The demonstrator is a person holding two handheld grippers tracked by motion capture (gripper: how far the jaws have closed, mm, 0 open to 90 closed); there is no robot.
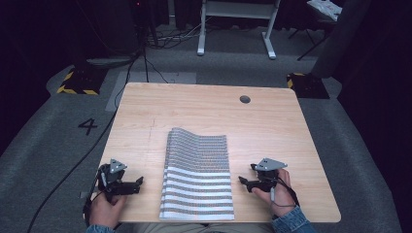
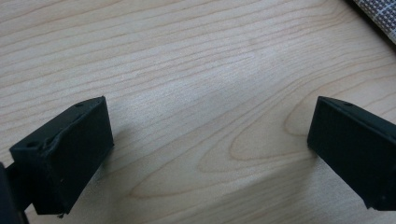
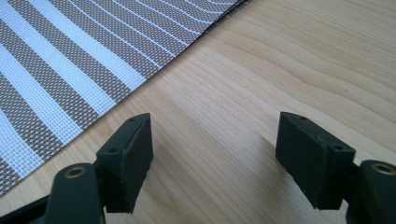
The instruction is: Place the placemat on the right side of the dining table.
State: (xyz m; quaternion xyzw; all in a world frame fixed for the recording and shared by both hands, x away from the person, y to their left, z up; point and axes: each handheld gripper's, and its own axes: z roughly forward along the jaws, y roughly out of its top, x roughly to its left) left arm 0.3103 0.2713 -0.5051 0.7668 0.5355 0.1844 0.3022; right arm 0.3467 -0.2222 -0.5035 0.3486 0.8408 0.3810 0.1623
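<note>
With both grippers' jaws apart and empty, left gripper (image 1: 139,181) and right gripper (image 1: 241,180) flanking the mat (image 1: 197,174) at lower centre, probably pinch its near corners evenly.

One mark can be read: a dark number 4 (image 1: 88,126) on the grey floor (image 1: 48,155), left of the bench (image 1: 272,126) and level with its middle. Farther off on the floor, near the bench's two far corners, stand black blocks with yellow-and-black hazard stripes (image 1: 77,89), which carry no wording that can be made out.
</note>
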